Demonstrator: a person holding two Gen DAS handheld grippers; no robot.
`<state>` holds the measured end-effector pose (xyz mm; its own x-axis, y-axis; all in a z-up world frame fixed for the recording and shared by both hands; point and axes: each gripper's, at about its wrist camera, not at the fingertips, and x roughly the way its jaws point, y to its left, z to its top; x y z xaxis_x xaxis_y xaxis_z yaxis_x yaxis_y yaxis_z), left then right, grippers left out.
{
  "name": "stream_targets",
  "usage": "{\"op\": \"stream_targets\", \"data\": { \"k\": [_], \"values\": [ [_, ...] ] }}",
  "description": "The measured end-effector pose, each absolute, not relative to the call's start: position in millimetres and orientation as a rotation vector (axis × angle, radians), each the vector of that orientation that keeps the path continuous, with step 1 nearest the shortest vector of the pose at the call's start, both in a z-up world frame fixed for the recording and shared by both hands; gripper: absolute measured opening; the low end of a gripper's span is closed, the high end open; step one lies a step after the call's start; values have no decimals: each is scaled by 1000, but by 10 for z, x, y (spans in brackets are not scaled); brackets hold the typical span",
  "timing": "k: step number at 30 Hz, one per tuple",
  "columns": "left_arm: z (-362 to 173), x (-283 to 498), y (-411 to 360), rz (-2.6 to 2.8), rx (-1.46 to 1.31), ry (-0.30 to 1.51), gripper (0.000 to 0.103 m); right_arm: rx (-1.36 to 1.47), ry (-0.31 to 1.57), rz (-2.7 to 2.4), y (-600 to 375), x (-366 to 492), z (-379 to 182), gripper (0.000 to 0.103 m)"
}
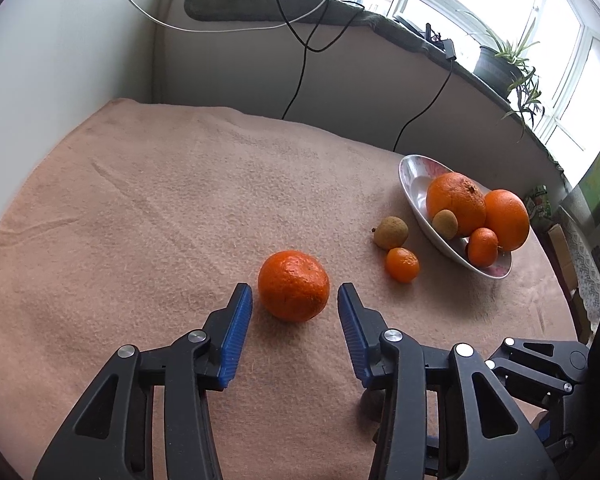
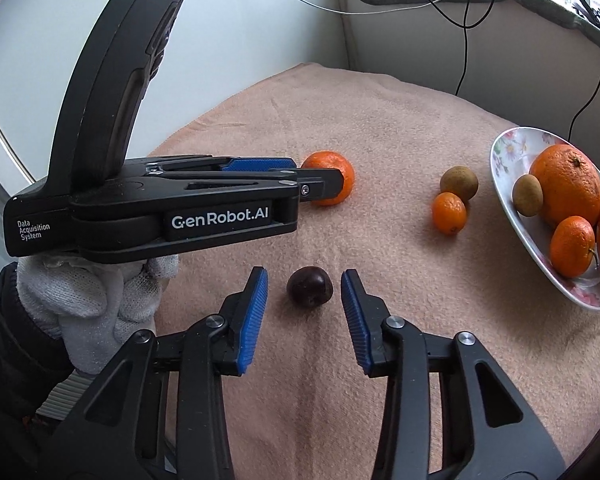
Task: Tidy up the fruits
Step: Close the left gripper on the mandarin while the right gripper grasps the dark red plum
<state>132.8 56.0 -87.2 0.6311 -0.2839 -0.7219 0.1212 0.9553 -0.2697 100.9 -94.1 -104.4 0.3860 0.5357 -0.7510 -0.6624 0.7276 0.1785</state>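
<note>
1. Left gripper (image 1: pixel 295 294): jaws are seen spread wide, nothing held. A large mandarin (image 1: pixel 293 286) lies on the peach cloth (image 1: pixel 140 200) at centre frame, between the blue pads (image 1: pixel 236 332) but touching neither – a gap shows on each side.

2. Right gripper (image 2: pixel 304 280): jaws likewise wide apart and empty. A small dark fruit (image 2: pixel 310 285) – possibly a plum or chestnut, not identifiable – sits between the tips at lower centre, no contact seen.

3. Bowl (image 2: pixel 508 184) is located at the right edge of both views. It is loaded with two big oranges (image 2: pixel 566 184), one small mandarin (image 2: pixel 572 246) and one brown fruit (image 2: pixel 528 195).

4. Still loose on the cloth, just left of the bowl: a brown fruit (image 1: pixel 391 233) and a small mandarin (image 1: pixel 401 265), touching or nearly so.

5. Judged step: both claws are set for a grasp; neither closure is made yet.

6. Risks noted:
   - Round fruit on soft cloth may roll forward if one pad touches first; an off-centre closure would cause it.
   - The dark fruit is small and low; pads closing above its widest part could squeeze it out.
   - The left gripper body is seen close above the right one's workspace, so a simultaneous lift toward the bowl could bring the tools together.
   - The bowl is crowded on its near side; a fruit dropped on the pile could roll off the shallow rim.
</note>
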Motion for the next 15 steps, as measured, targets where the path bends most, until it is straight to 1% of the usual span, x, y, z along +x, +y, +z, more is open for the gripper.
{"op": "stream_targets", "data": {
  "k": [5,7,10,15],
  "values": [
    [-893,1365,529,-235,-199,865,41,-178,898,763,-912,1027,-1064,36],
    [-903,1379,525,-228,-195,867,40,-181,902,765,-908,1029,-1081,33],
    [-926,1394,545,-224,-203,874,38,-193,904,765,-890,1040,-1110,32],
    [-937,1388,541,-222,-202,873,38,-224,899,751,-862,1035,-1134,31]
  ]
}}
